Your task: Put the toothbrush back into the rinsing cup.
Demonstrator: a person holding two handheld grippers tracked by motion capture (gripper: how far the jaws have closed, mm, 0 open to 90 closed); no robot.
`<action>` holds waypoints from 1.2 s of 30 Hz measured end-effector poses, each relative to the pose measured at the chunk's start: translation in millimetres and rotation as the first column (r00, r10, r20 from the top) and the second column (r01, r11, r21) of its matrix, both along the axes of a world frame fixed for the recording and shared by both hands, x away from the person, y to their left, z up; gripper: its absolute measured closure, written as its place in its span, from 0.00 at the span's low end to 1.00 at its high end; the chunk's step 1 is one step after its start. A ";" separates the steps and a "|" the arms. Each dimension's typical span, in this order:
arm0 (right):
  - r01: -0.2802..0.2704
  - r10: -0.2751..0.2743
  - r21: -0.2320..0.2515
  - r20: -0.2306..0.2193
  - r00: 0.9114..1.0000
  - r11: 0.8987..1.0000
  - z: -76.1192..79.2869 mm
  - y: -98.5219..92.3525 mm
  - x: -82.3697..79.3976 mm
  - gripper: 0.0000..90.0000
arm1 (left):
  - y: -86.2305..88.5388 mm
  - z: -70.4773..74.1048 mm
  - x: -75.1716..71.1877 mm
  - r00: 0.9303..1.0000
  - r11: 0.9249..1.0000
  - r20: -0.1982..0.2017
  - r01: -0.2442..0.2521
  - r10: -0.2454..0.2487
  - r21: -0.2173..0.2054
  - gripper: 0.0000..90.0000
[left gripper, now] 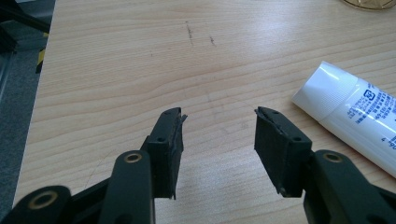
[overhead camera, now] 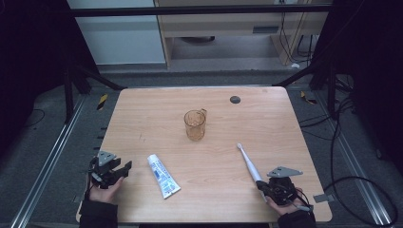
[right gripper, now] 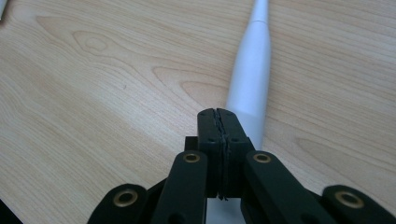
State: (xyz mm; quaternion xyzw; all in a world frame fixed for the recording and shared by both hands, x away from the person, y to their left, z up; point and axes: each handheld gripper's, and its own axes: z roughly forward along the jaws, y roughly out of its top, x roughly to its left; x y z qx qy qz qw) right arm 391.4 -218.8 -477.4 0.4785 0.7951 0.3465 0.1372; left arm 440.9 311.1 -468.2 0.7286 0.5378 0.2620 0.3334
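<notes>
Jaws of the left gripper (left gripper: 218, 126) stand well apart with only bare wood between them, hovering over the lower left of the light wooden table (overhead camera: 142, 114) in the high view. That gap looks suited to the white toothpaste tube with blue print (overhead camera: 163, 175), which lies flat just to the right of the gripper, its ribbed cap end at the right edge of the left gripper view; I judge the hand is set to take it but has not reached it.

Jaws of the right gripper (right gripper: 218, 114) are pressed together, pad against pad, with nothing between them. They sit right beside the handle of the white slim electric toothbrush (overhead camera: 249, 164), which lies flat in the lower right of the high view, head pointing up the frame toward the middle of the table. In the right gripper view the handle runs just right of the closed tips, close to them, though whether it touches them I cannot tell.

At the centre of the table stands an amber see-through plastic cup with a handle (overhead camera: 195, 125), upright and, as far as can be seen, empty. It is well apart from both tube and brush and looks like the likely holder for them. A small dark round disc (overhead camera: 235, 99) lies farther up.
</notes>
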 end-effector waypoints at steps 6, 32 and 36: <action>-0.002 0.002 0.000 0.003 1.000 1.000 0.4 -0.3 0.0 0.99 | 0.1 0.1 -0.1 1.000 1.000 0.001 0.000 0.000 -0.001 0.57; 0.044 -0.045 0.009 0.090 0.995 0.999 27.8 -10.4 18.1 0.77 | 1.8 0.4 2.3 1.000 1.000 0.017 -0.006 0.006 0.003 0.52; 0.047 -0.046 -0.010 0.083 0.995 0.999 35.5 -7.7 26.2 0.67 | 0.8 0.2 2.8 1.000 1.000 0.023 0.005 -0.005 0.010 0.51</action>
